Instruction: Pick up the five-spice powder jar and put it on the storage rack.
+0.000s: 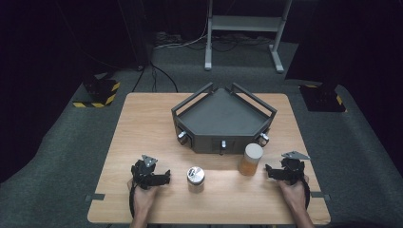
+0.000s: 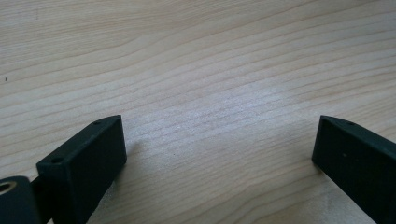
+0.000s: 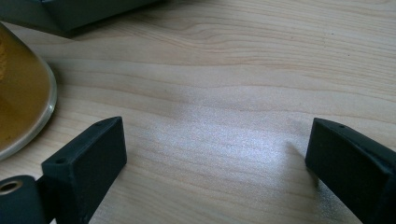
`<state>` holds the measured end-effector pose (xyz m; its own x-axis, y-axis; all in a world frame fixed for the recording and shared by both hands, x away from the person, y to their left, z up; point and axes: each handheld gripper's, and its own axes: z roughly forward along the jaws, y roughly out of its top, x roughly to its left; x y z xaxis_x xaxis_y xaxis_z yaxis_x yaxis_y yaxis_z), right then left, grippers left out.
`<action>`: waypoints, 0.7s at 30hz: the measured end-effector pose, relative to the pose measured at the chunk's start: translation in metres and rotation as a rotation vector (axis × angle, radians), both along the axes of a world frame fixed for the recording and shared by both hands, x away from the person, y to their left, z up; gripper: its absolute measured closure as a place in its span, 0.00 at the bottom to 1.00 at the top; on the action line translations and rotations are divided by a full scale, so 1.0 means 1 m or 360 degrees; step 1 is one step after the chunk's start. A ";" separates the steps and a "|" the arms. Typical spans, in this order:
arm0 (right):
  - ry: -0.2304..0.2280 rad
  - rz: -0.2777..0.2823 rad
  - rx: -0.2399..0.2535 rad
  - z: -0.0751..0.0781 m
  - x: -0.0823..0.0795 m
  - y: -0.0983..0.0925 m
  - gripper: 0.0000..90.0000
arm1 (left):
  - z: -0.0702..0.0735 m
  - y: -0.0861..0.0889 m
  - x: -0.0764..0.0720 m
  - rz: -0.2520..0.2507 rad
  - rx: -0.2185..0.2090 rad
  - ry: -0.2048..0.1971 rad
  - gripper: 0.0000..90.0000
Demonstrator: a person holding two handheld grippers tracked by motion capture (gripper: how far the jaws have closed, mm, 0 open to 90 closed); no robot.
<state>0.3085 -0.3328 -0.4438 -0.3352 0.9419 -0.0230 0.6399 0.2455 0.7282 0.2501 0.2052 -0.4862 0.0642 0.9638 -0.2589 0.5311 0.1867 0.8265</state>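
In the high view my left gripper (image 1: pixel 160 177) rests on the wooden table (image 1: pixel 142 123) near its front left, held by a hand. Its jaws point right toward a small jar with a silver lid (image 1: pixel 195 177). My right gripper (image 1: pixel 270 171) lies at the front right, pointing left at an amber jar with a pale lid (image 1: pixel 250 159). In the left gripper view the left gripper (image 2: pixel 219 140) stands open over bare wood. The right gripper (image 3: pixel 217 140) is open too in its own view, with the amber jar (image 3: pixel 18 107) to the left of its jaws, apart from them.
A dark grey angular tray (image 1: pixel 223 116) with raised rails and knobs on its front stands mid-table behind the two jars; its base (image 3: pixel 70 16) edges into the right gripper view. Beyond the table lie carpet, cables and a metal stand (image 1: pixel 244 28).
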 end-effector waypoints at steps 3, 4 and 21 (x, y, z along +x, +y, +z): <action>0.0000 -0.0001 0.0001 0.000 0.000 0.000 0.06 | 0.003 0.002 -0.002 -0.0012 -0.0039 -0.0009 0.03; 0.0000 0.0000 0.0000 0.000 0.000 0.000 0.06 | 0.004 0.002 -0.003 -0.0029 -0.0037 -0.0021 0.03; 0.0000 0.0001 -0.0001 0.000 0.000 0.000 0.06 | 0.011 -0.003 -0.027 -0.0272 0.0031 0.0001 0.04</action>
